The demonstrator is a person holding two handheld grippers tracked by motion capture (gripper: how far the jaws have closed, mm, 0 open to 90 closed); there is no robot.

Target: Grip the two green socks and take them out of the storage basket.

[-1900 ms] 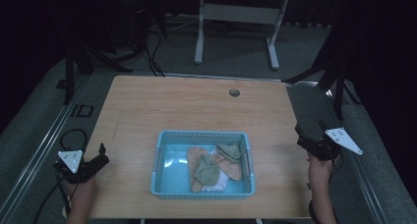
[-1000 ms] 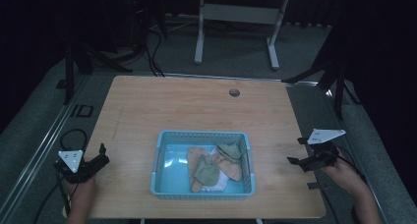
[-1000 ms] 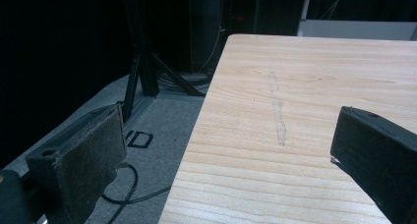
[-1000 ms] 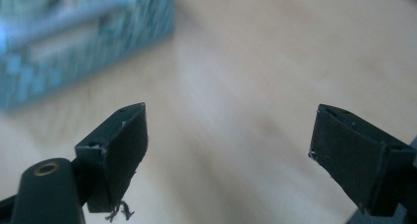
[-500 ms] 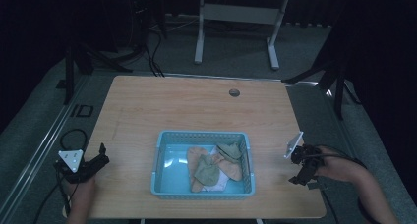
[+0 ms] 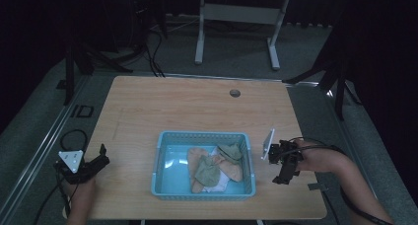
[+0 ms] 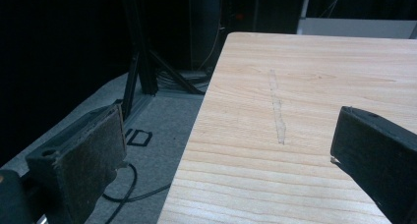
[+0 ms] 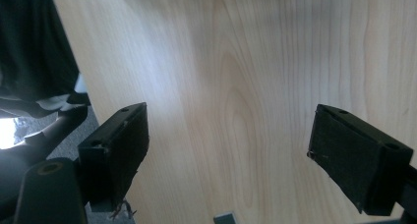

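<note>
Dim room, basket point(image 6: 167, 190) cloths point(image 6: 213, 168) indistinct, left tool point(image 6: 102, 156), right tool point(image 6: 282, 178) both agape.

Round hole point(image 6: 234, 93) near far edge of surface point(image 6: 187, 111), right of middle. Faint scratch point(image 7: 277, 111) toward left edge. White frame point(image 6: 236, 18) on floor beyond. Cables point(image 6: 153, 42) past far left corner.

A light wooden table point(image 6: 197, 106) carries a blue basket point(image 6: 162, 163) of cloths point(image 6: 209, 170).
</note>
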